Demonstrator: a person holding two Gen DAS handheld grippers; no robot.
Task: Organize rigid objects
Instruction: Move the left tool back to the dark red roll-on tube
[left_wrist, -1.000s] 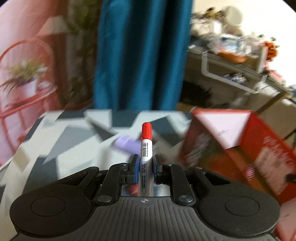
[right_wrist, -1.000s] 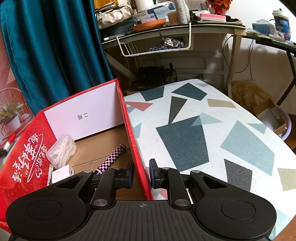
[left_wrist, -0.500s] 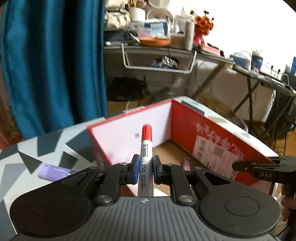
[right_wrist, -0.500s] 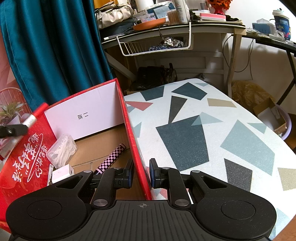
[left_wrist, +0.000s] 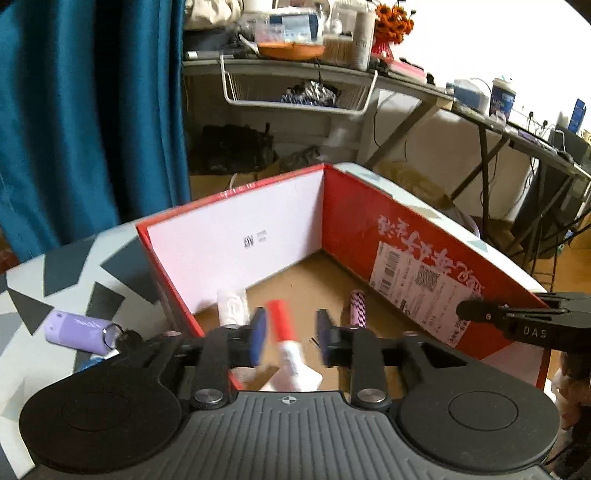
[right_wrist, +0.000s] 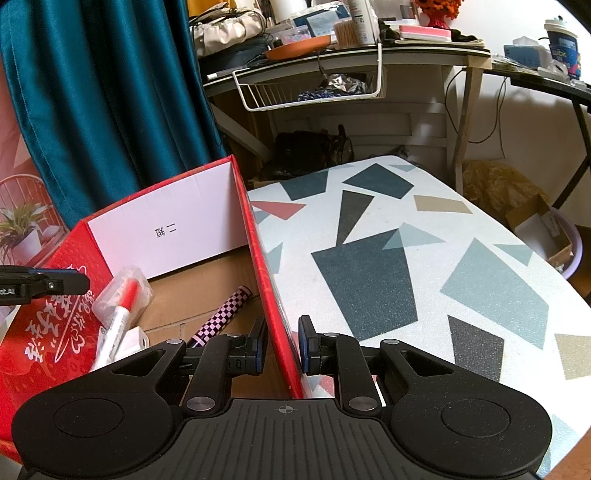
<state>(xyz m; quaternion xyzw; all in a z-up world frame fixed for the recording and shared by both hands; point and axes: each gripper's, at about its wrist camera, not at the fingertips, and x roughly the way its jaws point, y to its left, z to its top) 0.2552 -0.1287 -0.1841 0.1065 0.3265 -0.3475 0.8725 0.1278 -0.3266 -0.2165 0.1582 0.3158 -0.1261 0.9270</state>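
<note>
While spreading over the glossy red cardboard box (left_wrist: 354, 236), left gripper (left_wrist: 290, 334) with jaws just opening, clear of the slim red-capped marker (left_wrist: 282, 325) between them.
Right gripper (right_wrist: 281, 343) pinching the box's thin right wall; chequered cylinder (right_wrist: 221, 314) flat on the brown floor.

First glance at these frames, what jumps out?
The red box standing open on the patterned table. Over it, the left gripper, jaws just opened, with the red-capped marker loose between them. The right gripper clamps the box's side wall; a purple case lies outside on the table.
</note>
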